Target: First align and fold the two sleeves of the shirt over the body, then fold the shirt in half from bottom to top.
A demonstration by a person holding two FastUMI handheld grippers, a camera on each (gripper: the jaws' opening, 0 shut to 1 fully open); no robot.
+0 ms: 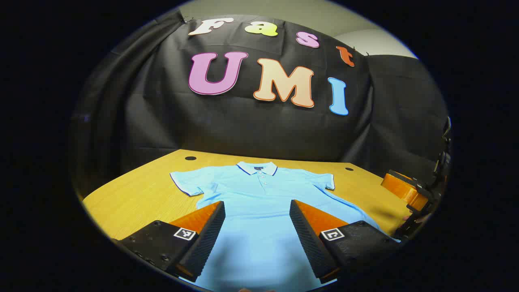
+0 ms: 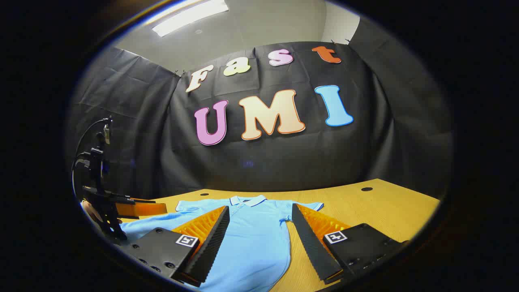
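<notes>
A light blue polo shirt [image 1: 259, 194] lies flat on the wooden table [image 1: 138, 194], collar [image 1: 256, 167] away from me and both short sleeves spread out to the sides. My left gripper [image 1: 257, 211] is open above the shirt's lower body, nothing between its fingers. In the right gripper view the same shirt [image 2: 251, 231] lies ahead, and my right gripper [image 2: 259, 219] stands open over the shirt's right side and its edge. The right gripper [image 1: 409, 190] also shows at the far right of the left gripper view, and the left gripper [image 2: 117, 209] at the left of the right gripper view.
The table [image 2: 385, 211] has small round dark holes near its back edge [image 1: 190, 158] [image 1: 349, 168] [image 2: 366, 189]. Black cloth hangs right behind the table. Bare wood lies to the left of the shirt and to its right.
</notes>
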